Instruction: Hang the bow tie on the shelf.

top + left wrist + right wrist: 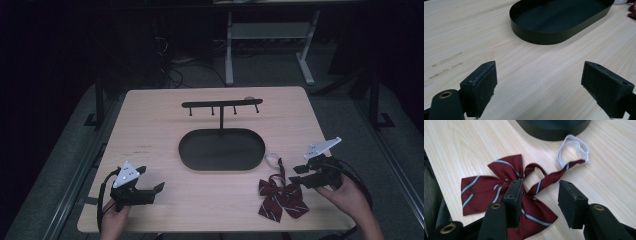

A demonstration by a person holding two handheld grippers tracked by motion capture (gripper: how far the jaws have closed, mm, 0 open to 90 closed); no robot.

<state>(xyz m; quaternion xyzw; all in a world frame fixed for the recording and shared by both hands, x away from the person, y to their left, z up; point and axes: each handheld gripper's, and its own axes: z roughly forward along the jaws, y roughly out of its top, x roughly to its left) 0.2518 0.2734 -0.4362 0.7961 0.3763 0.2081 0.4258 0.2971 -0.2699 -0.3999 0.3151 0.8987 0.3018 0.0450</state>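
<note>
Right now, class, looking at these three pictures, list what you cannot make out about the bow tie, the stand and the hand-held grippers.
- Bow tie: in the right gripper view the right hand-held gripper covers its knot and lower part, so contact with the jaws cannot be judged.
- White elastic loop: too small in the high view to see how it fastens.
- Hook stand: its hooks are dim and tiny in the high view.
- Oval tray: cut off by the top edge in the left gripper view.

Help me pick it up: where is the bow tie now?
In the high view the bow tie lies at the table's near right edge, beside the right gripper, just right of the black tray.
</note>
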